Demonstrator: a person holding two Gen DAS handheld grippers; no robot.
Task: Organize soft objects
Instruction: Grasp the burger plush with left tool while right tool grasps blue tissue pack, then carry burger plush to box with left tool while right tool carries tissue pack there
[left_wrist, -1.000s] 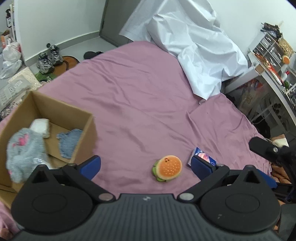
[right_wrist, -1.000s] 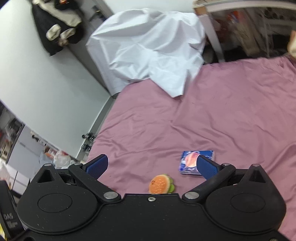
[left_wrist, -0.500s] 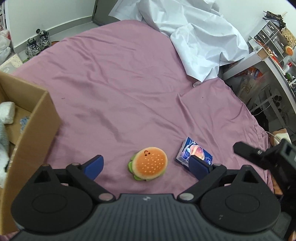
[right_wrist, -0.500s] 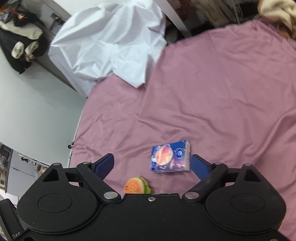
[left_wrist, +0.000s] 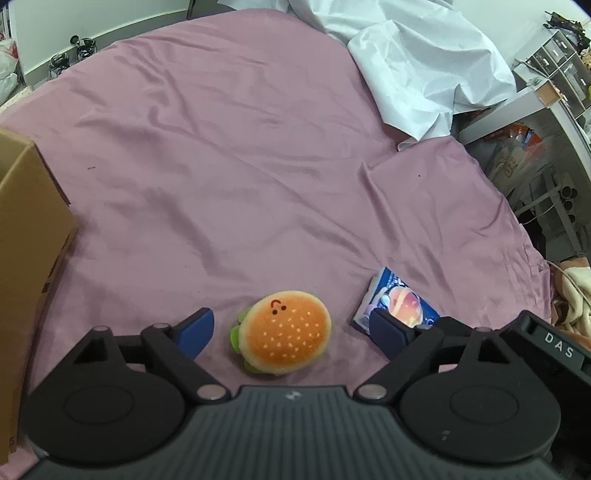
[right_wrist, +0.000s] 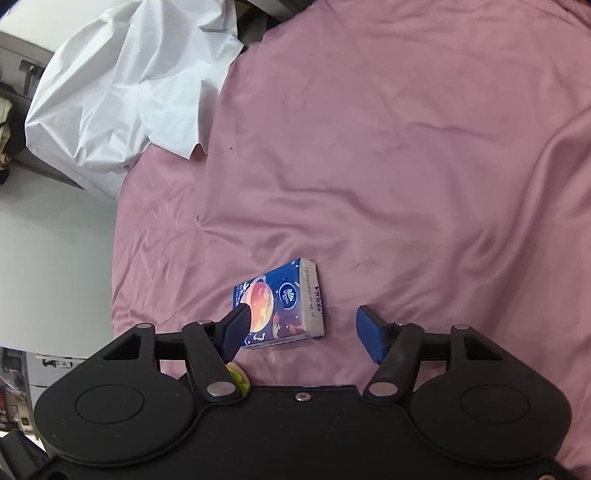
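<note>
Jaws gape wide on my left gripper (left_wrist: 291, 328), the burger plush (left_wrist: 282, 341) lying on the pink sheet (left_wrist: 258, 166) between them, low in the frame's centre. My right gripper (right_wrist: 304, 332) is spread too, around the tissue pack (right_wrist: 284, 304), lower centre.

A: What crowds the burger plush (left_wrist: 283, 332)?

B: The tissue pack (left_wrist: 397, 306) lies near its right, the cardboard box (left_wrist: 26, 236) stands well apart on its left.

A: And beyond it?

B: Open pink bedsheet (left_wrist: 240, 166), with the crumpled white sheet (left_wrist: 417, 62) heaped far behind the plush.
</note>
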